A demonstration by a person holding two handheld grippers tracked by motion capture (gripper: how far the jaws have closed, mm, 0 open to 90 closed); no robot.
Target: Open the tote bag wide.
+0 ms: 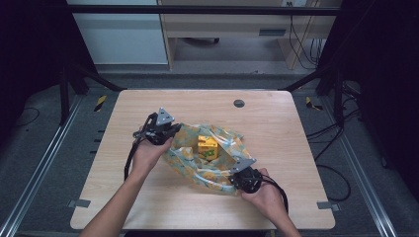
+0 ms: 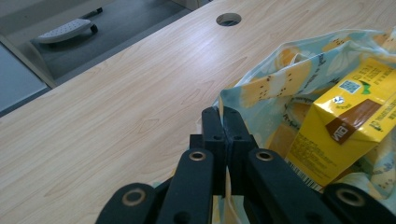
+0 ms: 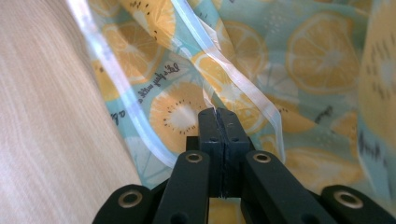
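The fruit-print bag [image 1: 207, 158] lies open on the wooden table [image 1: 148, 207], pinched at two places on its rim. The left gripper [image 2: 223, 114] has its jaws pressed together on the bag's edge, the thin film caught between the pads. Just to the right of those fingers, inside the bag, sits a yellow drink carton [image 2: 345, 126], tilted, close to the jaws but apart from them. The right gripper [image 3: 217, 114] is likewise clamped, its pads closed on the bag's clear rim strip [image 3: 233, 79], printed film spreading beyond the fingertips. Farther off, past the left fingers, a round cable hole [image 2: 229, 19] marks the tabletop.
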